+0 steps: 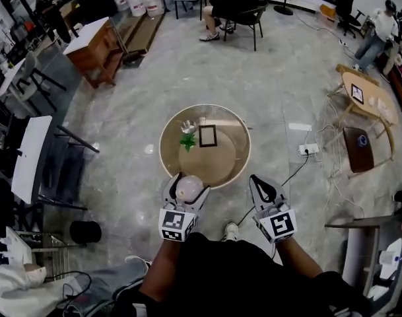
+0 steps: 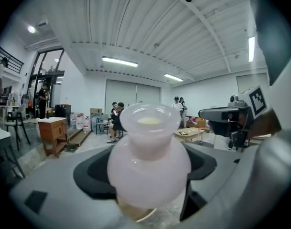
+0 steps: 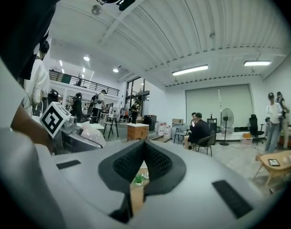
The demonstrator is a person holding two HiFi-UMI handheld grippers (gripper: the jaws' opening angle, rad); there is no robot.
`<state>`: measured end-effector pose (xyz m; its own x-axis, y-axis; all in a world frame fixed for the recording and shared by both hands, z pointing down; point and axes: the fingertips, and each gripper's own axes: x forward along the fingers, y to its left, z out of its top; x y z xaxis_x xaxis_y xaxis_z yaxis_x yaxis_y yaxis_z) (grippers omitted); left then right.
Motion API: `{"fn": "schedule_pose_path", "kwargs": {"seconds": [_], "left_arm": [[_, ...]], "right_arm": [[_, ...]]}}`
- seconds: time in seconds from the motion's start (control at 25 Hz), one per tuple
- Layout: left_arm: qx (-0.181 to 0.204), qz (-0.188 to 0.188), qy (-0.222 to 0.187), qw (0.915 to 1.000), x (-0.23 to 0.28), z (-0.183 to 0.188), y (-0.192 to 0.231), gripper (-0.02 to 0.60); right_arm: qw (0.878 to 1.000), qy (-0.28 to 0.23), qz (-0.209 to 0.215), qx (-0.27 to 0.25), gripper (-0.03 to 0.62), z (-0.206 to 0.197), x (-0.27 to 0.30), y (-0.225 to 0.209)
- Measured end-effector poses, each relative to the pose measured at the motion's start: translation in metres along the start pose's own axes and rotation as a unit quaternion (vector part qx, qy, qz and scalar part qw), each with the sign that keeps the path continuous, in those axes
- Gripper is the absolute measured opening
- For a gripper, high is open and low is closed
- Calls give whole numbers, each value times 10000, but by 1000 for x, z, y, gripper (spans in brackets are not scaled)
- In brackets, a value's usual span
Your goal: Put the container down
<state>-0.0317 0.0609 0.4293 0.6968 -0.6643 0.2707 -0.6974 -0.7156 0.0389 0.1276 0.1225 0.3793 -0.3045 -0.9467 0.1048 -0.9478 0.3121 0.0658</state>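
A pale pink, vase-shaped container (image 1: 189,189) sits between the jaws of my left gripper (image 1: 186,182), which is shut on its round body. In the left gripper view the container (image 2: 149,161) fills the centre, upright, with its wide mouth on top. It hangs above the near rim of a round wooden table (image 1: 240,158). My right gripper (image 1: 259,180) is held beside it to the right, shut with nothing in it; its black pads (image 3: 157,163) meet at the tips.
On the table stand a small glass (image 1: 187,127), a green star-shaped thing (image 1: 188,141) and a black frame (image 1: 208,135). A black chair (image 1: 39,160) is at the left. A power strip (image 1: 308,148) and cables lie on the floor at the right, near a low wooden table (image 1: 369,101).
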Motion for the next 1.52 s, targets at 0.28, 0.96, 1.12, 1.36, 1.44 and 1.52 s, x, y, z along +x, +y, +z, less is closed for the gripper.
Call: {"fn": "schedule_pose_path", "kwargs": {"seconds": [0.28, 0.96, 1.12, 1.36, 1.44, 1.52], "left_arm": [[-119, 371, 231, 9990, 27, -17, 26, 408], [-202, 507, 794, 9953, 97, -71, 154, 407], [-261, 337, 930, 9948, 118, -85, 175, 407], [-272, 62, 1048, 9941, 152, -97, 198, 407], [-314, 83, 1051, 9939, 161, -103, 202, 407], [-323, 93, 1109, 9933, 171, -111, 205, 407]], "right_arm": [[9994, 65, 315, 100, 0, -14, 45, -18], [9970, 104, 752, -141, 0, -11, 238, -7], [9968, 275, 744, -75, 0, -20, 273, -6], [9962, 604, 625, -79, 0, -35, 307, -11], [9956, 646, 661, -170, 0, -41, 313, -14], [9955, 662, 672, -80, 0, -51, 319, -19]]}}
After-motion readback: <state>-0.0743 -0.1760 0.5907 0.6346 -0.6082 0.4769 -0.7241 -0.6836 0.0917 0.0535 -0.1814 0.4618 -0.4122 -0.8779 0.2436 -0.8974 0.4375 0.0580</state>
